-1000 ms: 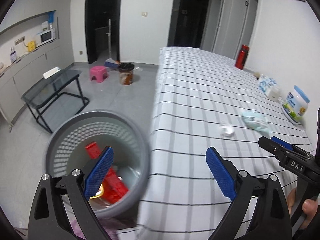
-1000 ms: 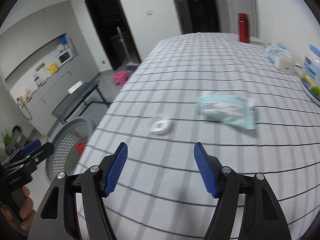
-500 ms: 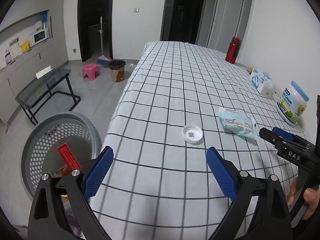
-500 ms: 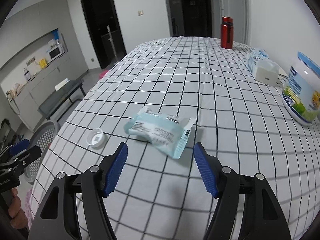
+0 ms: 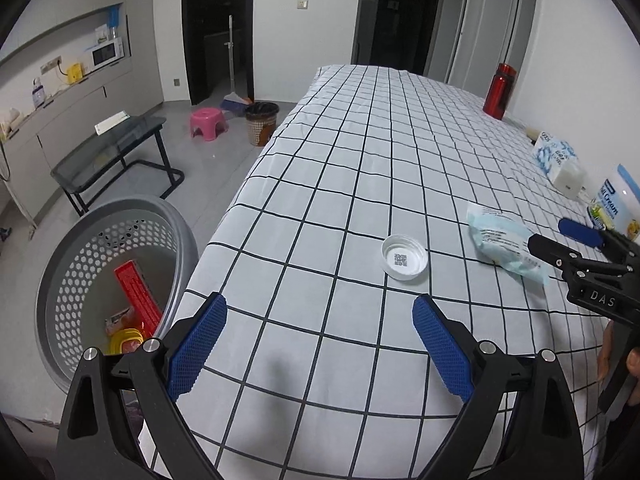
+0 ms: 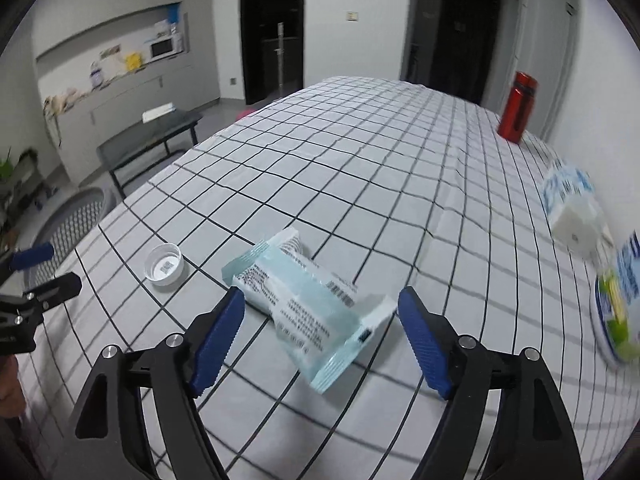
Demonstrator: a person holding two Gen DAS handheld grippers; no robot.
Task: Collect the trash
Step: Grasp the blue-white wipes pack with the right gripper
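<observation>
A light blue wrapper (image 6: 304, 300) lies on the checked tablecloth (image 6: 360, 168), and a white bottle cap (image 6: 164, 267) lies to its left. My right gripper (image 6: 320, 334) is open and empty, its jaws either side of the wrapper's near end. In the left wrist view the cap (image 5: 404, 257) and the wrapper (image 5: 504, 242) lie ahead. My left gripper (image 5: 320, 344) is open and empty above the table's near edge. The grey perforated basket (image 5: 72, 256) stands on the floor at the left, with red and yellow trash (image 5: 136, 296) inside.
A red bottle (image 6: 518, 108), a tissue pack (image 6: 572, 200) and a white tub (image 5: 616, 204) stand along the table's right side by the wall. On the floor are a dark glass side table (image 5: 116, 148), a pink stool (image 5: 208, 120) and a small bin (image 5: 262, 122).
Both grippers swung right from the basket toward the table. The right gripper came close to the wrapper, which now lies between its jaws. Both stayed open.
</observation>
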